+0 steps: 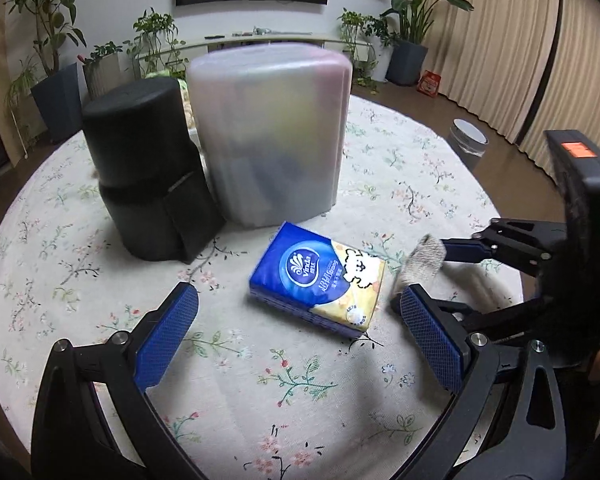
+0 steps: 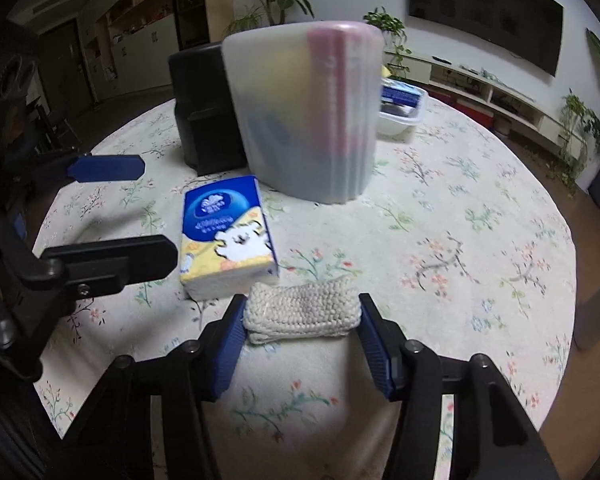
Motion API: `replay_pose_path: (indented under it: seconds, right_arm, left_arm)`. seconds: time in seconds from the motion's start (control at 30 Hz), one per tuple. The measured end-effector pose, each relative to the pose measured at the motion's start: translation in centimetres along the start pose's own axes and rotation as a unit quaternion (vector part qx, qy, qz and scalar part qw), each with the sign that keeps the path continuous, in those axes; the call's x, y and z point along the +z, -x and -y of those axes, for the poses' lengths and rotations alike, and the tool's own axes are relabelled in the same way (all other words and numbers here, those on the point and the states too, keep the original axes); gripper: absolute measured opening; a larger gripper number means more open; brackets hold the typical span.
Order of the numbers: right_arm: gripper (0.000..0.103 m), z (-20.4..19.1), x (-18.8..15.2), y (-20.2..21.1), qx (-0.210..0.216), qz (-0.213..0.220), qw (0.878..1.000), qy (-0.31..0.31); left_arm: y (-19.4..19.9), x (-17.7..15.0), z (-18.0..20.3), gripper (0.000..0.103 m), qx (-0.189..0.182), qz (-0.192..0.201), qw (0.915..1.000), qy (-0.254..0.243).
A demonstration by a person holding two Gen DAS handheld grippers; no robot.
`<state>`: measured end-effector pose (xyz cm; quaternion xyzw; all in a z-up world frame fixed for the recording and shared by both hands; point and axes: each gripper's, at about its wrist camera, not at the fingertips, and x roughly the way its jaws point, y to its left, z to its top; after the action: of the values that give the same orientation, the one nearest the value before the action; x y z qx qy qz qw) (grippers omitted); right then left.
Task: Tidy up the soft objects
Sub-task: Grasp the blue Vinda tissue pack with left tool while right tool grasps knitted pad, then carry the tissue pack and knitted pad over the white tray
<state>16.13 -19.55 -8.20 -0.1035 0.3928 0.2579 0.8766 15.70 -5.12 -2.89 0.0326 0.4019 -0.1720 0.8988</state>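
Observation:
A blue and yellow tissue pack point(image 1: 320, 280) lies flat on the floral tablecloth, also in the right wrist view point(image 2: 226, 232). My left gripper point(image 1: 296, 312) is open, its fingers on either side of the pack's near end, not touching. My right gripper point(image 2: 302, 316) is shut on a folded cream knitted cloth point(image 2: 302, 310), held just above the table right of the pack; the cloth also shows in the left wrist view point(image 1: 422, 258). A frosted plastic box point(image 1: 270, 136) stands upright behind the pack, soft items dimly visible inside.
A black cylindrical container point(image 1: 148, 172) stands left of the frosted box. A clear tub point(image 2: 402, 108) with blue items sits behind the box. The round table's edge point(image 1: 496, 200) curves to the right; a bin point(image 1: 468, 140) stands on the floor beyond.

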Motion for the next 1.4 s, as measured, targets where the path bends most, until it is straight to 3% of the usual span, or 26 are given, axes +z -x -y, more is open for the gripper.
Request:
replay_pose_path:
  seconds: [0.23, 0.6, 0.8, 0.83, 0.9, 1.4]
  right_arm:
    - [0.057, -0.1, -0.6, 0.6, -0.016, -0.005, 1.0, 0.0]
    - [0.057, 0.5, -1.1, 1.0, -0.002, -0.004, 1.0, -0.016]
    - [0.057, 0.5, -1.2, 1.1, 0.0, -0.003, 1.0, -0.016]
    - [0.058, 0.5, -1.2, 1.1, -0.001, -0.003, 1.0, -0.015]
    - [0.058, 0.4, -1.2, 1.1, -0.005, -0.003, 1.0, -0.011]
    - [0.056, 0.2, -1.1, 1.0, -0.016, -0.003, 1.0, -0.006]
  left_arm:
    - [-1.8, 0.4, 0.3, 0.103, 0.005, -0.021, 0.9998, -0.004]
    - [-4.8, 1.0, 1.2, 0.103, 0.01, -0.074, 0.9935, -0.086]
    - [-4.8, 0.8, 1.2, 0.101, 0.009, -0.076, 0.9935, -0.085]
    - [-4.7, 0.8, 1.2, 0.097, 0.011, -0.075, 0.9935, -0.085]
    - [-4.4, 0.8, 1.3, 0.077, 0.002, -0.067, 0.9951, -0.072]
    - [-2.3, -0.3, 1.0, 0.075, 0.046, -0.047, 0.9978, -0.007]
